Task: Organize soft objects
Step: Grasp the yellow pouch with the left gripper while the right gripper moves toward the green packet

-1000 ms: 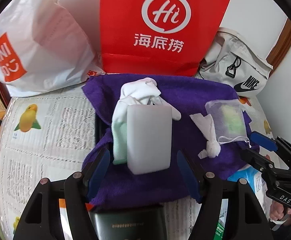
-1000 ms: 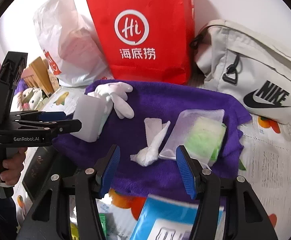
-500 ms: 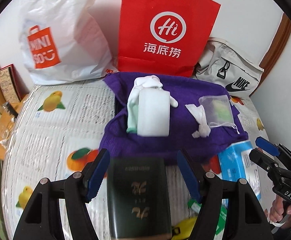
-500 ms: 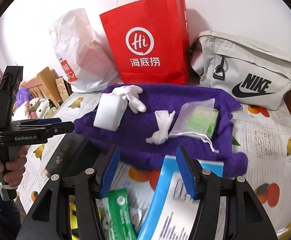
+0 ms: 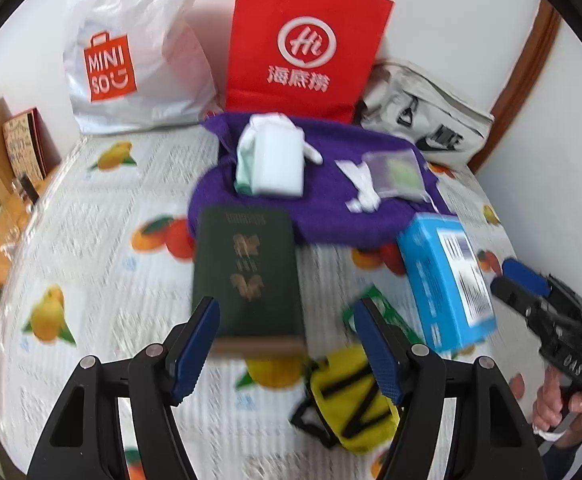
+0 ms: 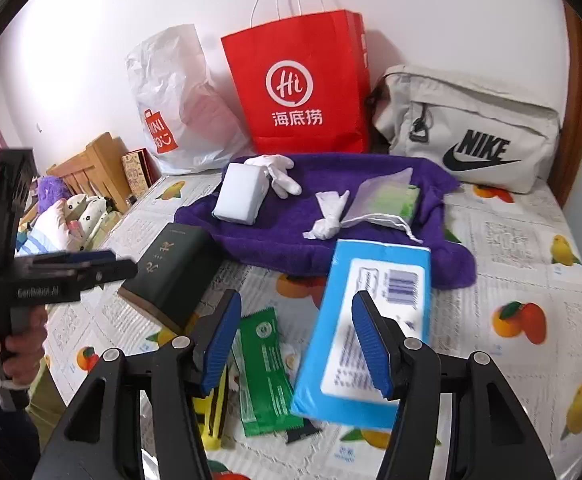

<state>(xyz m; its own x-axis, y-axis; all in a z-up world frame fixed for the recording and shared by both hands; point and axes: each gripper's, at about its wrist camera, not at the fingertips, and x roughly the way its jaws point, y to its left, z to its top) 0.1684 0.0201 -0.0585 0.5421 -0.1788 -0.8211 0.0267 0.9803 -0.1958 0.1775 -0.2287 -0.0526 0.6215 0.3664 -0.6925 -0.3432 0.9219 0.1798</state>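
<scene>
Left wrist | left tool (image 5: pixel 287 344) apart, empty | purple towel (image 5: pixel 331 216) well beyond it, past green book (image 5: pixel 247 272)

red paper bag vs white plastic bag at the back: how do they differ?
The red paper bag stands stiff and upright with white cord handles; the white plastic bag is crumpled and slumped. The red one bears a white round logo, the white one an orange square logo. Both stand against the wall behind the purple towel.
</scene>
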